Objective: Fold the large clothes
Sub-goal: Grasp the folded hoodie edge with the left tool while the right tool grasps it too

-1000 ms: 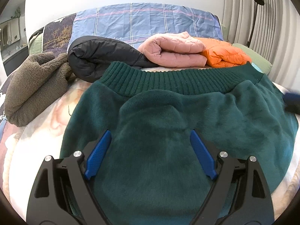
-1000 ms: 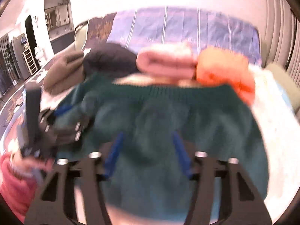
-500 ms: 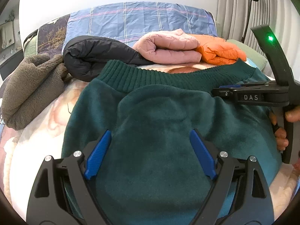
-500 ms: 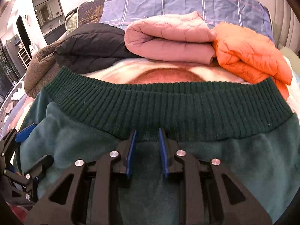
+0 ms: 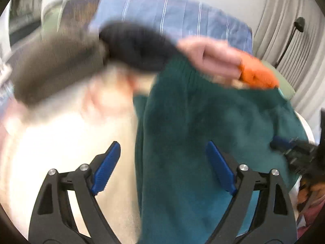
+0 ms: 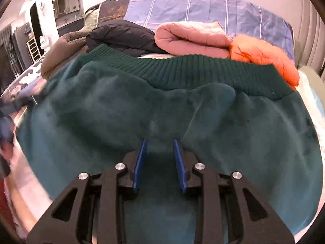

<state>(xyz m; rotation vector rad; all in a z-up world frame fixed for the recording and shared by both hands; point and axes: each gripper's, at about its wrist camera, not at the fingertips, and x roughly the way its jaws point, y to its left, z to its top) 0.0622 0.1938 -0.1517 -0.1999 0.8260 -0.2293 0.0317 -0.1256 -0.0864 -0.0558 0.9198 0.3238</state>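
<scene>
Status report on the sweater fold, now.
Left gripper open, empty. Right gripper jaws narrow, pinching green sweater. Folded jackets crowd its hem.

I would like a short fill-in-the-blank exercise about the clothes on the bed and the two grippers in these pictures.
1. The right gripper pinches a raised fold of the ____ fleece garment.
2. The left gripper has its fingers spread ____.
3. Between the black jacket and the orange jacket lies a folded ____ one.
4. The green garment's ribbed hem faces the ____ plaid pillow.

Missing words: green; open; pink; blue
</scene>
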